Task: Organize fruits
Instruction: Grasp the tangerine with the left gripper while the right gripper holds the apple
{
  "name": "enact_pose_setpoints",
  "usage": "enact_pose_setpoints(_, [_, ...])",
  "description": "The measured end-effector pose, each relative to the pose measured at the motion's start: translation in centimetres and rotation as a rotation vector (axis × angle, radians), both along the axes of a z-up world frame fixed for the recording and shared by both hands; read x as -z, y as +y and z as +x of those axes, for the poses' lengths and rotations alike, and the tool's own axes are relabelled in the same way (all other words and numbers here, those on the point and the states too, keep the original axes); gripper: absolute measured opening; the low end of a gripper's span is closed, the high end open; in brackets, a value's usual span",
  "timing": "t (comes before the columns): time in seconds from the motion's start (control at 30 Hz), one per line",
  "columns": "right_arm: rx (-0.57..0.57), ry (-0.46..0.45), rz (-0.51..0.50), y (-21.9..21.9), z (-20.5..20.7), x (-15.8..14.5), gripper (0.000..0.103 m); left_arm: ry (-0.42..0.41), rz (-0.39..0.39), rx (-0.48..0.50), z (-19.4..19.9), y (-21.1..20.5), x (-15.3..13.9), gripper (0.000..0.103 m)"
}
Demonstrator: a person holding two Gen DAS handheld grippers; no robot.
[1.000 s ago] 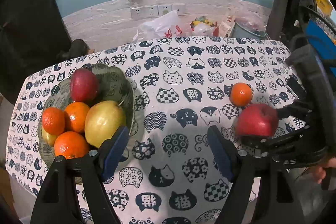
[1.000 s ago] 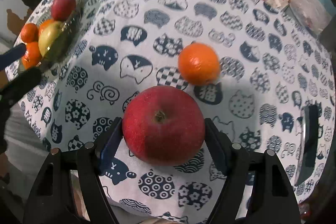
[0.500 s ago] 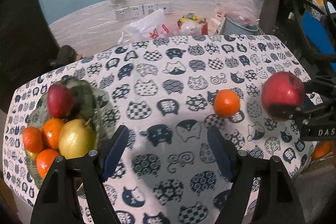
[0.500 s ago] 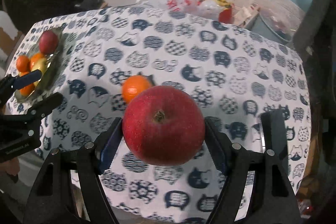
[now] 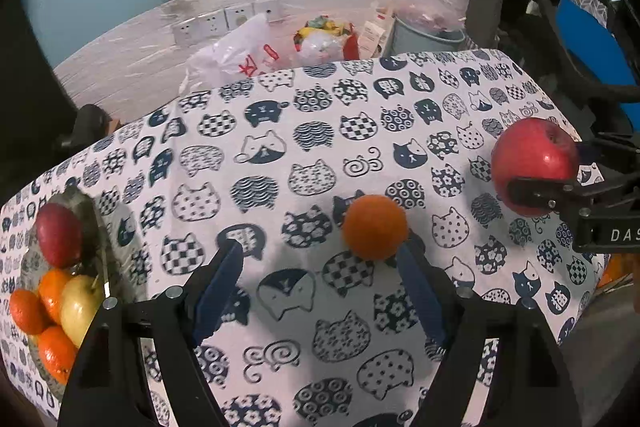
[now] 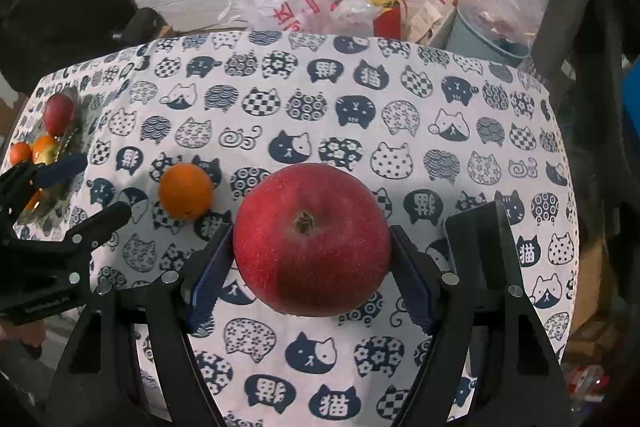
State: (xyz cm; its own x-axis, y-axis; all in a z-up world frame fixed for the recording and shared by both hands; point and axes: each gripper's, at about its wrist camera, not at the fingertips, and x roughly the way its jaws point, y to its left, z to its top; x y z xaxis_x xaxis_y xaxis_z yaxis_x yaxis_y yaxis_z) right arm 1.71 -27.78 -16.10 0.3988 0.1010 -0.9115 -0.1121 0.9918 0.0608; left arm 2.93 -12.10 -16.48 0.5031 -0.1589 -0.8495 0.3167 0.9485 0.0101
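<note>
Right gripper (image 6: 311,259): fingers clamped on red apple (image 6: 312,239).
Left gripper (image 5: 320,267): fingers apart, opening, nothing gripped; orange (image 5: 374,227) seen at one fingertip.

The tablecloth (image 6: 400,99) is white, printed with navy cat heads in checks, dots, waves and florals. On it lies 1 orange tangerine (image 5: 375,227). Left of the tangerine, a green-grey bowl (image 5: 116,239) holds 1 red apple (image 5: 59,235), 1 yellow-green pear (image 5: 80,307) and orange tangerines.
</note>
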Motion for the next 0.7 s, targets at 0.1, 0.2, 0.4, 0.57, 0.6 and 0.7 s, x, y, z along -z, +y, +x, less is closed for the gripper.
enact_pose_setpoints(0.1, [0.016, 0.004, 0.017, -0.7, 0.3, 0.3, 0.076, 0.011, -0.004, 0.013, 0.5, -0.7, 0.5, 0.081])
enact_pose_setpoints(0.2, [0.031, 0.005, 0.033, -1.4, 0.6, 0.7, 0.076, 0.030, -0.007, 0.026, 1.0, -1.3, 1.1, 0.081])
enact_pose_setpoints(0.4, [0.060, -0.002, 0.068, -2.4, 1.2, 1.5, 0.076, 0.062, 0.001, 0.041, 1.8, -2.3, 2.7, 0.081])
enact_pose_setpoints(0.57, [0.075, 0.009, 0.078, -3.1, 1.6, 2.4, 0.076, 0.082, -0.003, 0.045, 2.5, -2.9, 3.4, 0.081])
enact_pose_setpoints(0.6, [0.074, 0.010, 0.076, -3.2, 1.6, 2.6, 0.076, 0.086, -0.005, 0.046, 2.7, -3.1, 3.6, 0.081])
enact_pose_setpoints(0.7, [0.080, 0.014, 0.079, -3.5, 1.8, 3.0, 0.076, 0.098, -0.010, 0.051, 3.1, -3.6, 3.9, 0.081])
